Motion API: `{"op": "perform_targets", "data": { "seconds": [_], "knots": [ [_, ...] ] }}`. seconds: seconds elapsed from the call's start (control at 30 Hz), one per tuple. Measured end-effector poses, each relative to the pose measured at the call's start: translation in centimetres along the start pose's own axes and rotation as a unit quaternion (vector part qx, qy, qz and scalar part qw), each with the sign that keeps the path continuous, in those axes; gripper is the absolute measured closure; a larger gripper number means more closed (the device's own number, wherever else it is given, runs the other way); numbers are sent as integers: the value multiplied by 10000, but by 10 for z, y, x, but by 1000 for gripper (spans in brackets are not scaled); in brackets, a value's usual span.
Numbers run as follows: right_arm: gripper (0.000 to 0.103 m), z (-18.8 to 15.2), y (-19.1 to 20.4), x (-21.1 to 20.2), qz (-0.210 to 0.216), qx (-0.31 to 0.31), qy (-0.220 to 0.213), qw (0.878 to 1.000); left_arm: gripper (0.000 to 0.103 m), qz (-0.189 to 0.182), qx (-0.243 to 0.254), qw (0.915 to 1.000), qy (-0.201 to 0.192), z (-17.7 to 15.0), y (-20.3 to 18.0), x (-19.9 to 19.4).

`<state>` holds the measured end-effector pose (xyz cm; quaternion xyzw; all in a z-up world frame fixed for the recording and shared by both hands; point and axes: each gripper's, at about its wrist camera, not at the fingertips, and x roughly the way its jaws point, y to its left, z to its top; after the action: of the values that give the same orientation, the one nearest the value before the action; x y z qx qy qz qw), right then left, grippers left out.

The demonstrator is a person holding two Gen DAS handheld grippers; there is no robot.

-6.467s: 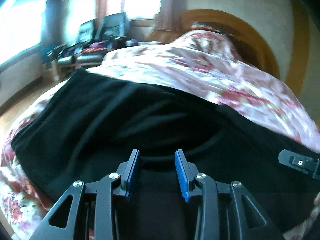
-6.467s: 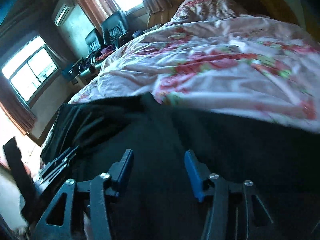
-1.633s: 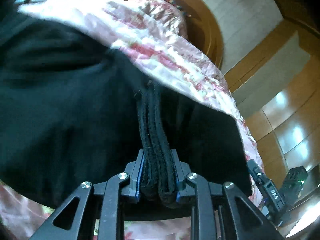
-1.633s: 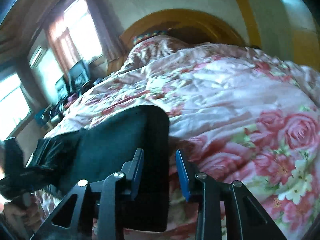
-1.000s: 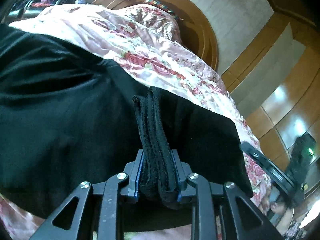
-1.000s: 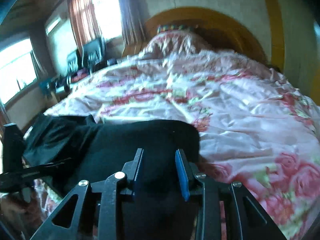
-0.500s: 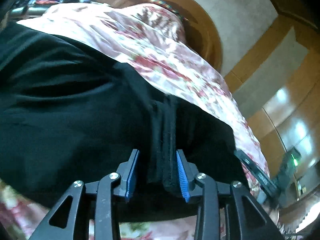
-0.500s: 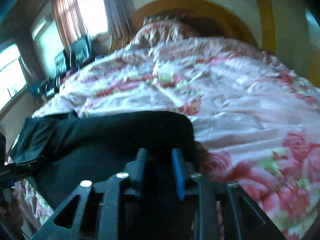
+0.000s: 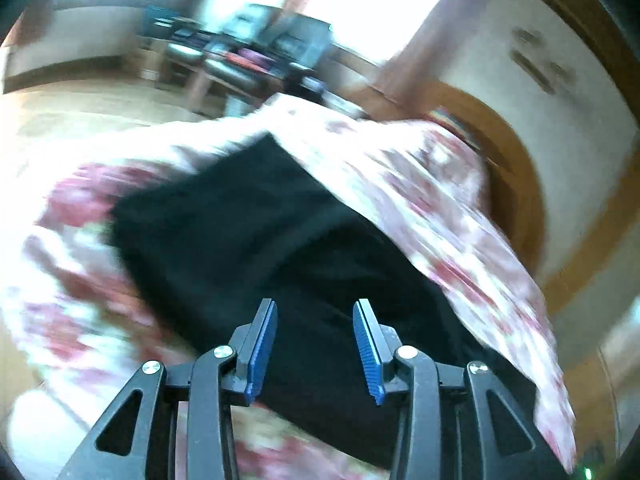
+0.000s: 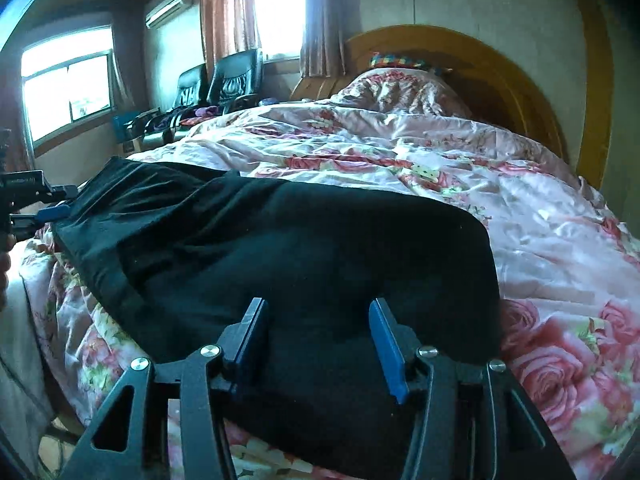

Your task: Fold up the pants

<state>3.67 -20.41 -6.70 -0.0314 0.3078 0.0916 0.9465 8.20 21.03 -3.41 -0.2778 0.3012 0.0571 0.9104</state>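
The black pants [image 10: 300, 240] lie folded into a wide band across the near part of the floral quilt [image 10: 440, 152]. My right gripper [image 10: 317, 306] hovers open over their right end, its blue pads apart and no cloth pinched between them. In the blurred left wrist view, my left gripper [image 9: 315, 308] is above the pants [image 9: 260, 232] with its jaws opening and nothing between its pads. That left gripper [image 10: 60, 201] also shows at the far left edge of the right wrist view, beside the pants' left end.
The quilt [image 9: 440, 208] covers the whole bed up to a curved wooden headboard [image 10: 480, 64]. Two black chairs [image 10: 224, 76] and cluttered furniture stand by the windows beyond the bed's left side. A wooden floor [image 9: 80, 108] lies to the left.
Both grippers were shut on folds of the pants and have let go. The left one swung away toward the pants' left end; the right one drew back a little.
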Motion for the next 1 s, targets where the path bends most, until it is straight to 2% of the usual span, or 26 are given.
{"op": "perform_targets", "data": {
  "seconds": [0.07,0.13,0.27,0.4,0.57,0.83,0.93,1.0],
  "knots": [
    [49,-2,-2,1,4,43,-18,10000,63,396,-382,9980,-315,7,20,-7],
    [48,-4,-1,2,-24,18,-33,10000,58,536,-788,9940,-529,12,41,-9],
    [47,-6,2,0,-43,11,-46,10000,56,663,-1428,9869,-347,15,75,1],
    [47,-6,1,0,-45,9,-56,10000,56,674,-1832,9806,-172,11,96,9],
    [47,-6,1,0,-50,2,-83,10000,56,404,-2169,9753,-40,7,106,24],
    [46,-6,3,1,-73,-10,-105,9999,57,-172,-2269,9737,124,10,104,45],
    [46,-6,2,0,-67,-4,-104,9999,61,-415,-2092,9761,419,9,96,50],
    [46,-6,2,0,-66,-5,-104,9999,61,-553,-1931,9789,369,10,88,50]
  ]
}}
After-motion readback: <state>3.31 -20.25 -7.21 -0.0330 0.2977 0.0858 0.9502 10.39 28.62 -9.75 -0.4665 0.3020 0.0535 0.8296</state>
